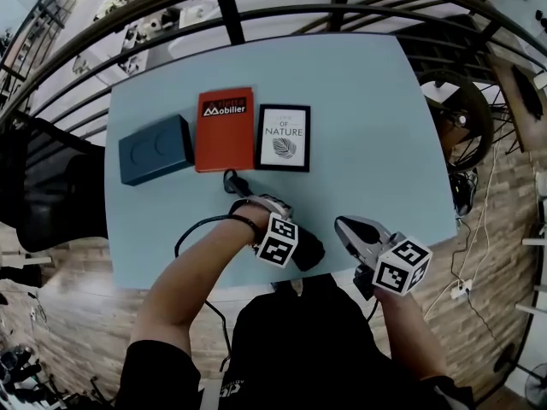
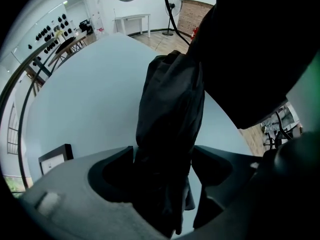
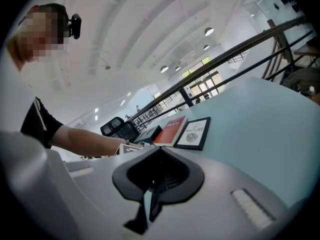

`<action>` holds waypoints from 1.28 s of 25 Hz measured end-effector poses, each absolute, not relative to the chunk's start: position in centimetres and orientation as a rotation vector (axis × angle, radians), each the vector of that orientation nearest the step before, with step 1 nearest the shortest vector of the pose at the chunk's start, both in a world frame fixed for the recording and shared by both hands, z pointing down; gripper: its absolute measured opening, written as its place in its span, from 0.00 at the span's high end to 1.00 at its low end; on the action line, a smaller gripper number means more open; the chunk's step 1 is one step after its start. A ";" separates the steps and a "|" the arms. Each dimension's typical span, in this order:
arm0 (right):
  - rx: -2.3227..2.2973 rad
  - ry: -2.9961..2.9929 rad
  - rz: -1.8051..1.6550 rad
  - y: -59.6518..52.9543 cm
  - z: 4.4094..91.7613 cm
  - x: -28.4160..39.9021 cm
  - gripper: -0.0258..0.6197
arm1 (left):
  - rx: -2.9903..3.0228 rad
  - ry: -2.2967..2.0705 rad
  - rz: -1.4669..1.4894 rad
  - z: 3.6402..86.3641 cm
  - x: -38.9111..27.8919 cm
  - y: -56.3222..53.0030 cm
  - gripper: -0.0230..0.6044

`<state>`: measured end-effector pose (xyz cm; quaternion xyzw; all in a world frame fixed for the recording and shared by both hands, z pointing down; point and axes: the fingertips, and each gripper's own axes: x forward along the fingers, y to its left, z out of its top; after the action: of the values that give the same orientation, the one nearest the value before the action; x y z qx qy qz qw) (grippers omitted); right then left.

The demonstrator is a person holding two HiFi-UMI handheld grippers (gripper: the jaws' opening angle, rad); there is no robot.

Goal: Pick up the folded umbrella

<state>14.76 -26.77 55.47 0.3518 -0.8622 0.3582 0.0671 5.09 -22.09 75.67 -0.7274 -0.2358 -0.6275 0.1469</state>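
Note:
The folded umbrella point(image 1: 309, 253) is black and sits in a fabric sleeve near the table's front edge; a strap curls out behind it towards the red book. My left gripper point(image 1: 291, 242) is shut on it. In the left gripper view the umbrella point(image 2: 170, 104) runs away from me between both jaws of the left gripper point(image 2: 165, 170), over the pale blue table point(image 2: 90, 104). Whether it touches the tabletop I cannot tell. My right gripper point(image 1: 342, 225) hovers just right of the umbrella. In its own view the right gripper point(image 3: 152, 194) is shut and holds nothing.
Further back on the table point(image 1: 376, 126) lie a dark blue box point(image 1: 154, 149), a red book point(image 1: 226, 128) and a framed "Nature" print point(image 1: 284, 137). A dark railing point(image 1: 256, 15) curves behind the table. A black cable point(image 1: 192, 229) loops off the front-left edge.

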 end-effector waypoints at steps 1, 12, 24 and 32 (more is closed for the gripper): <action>1.053 -2.599 1.080 -26.7 55.6 14.7 0.96 | -2.104 -0.675 -1.801 75.6 5.1 -22.1 0.38; 1.047 -2.611 1.032 -26.9 54.6 14.1 0.96 | -2.232 -0.512 -1.804 75.3 4.2 -21.9 0.50; 1.087 -2.643 0.967 -25.5 51.6 13.4 0.96 | -2.467 -0.061 -1.796 70.9 1.9 -22.6 0.50; 1.088 -2.673 0.898 -24.9 49.0 12.3 0.96 | -2.609 0.278 -1.693 66.0 -0.6 -23.5 0.50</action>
<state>12.25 -24.92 48.96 0.3592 -0.8829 0.2966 0.0594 -0.56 -23.47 65.99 -0.8354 0.0890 -0.5422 0.0097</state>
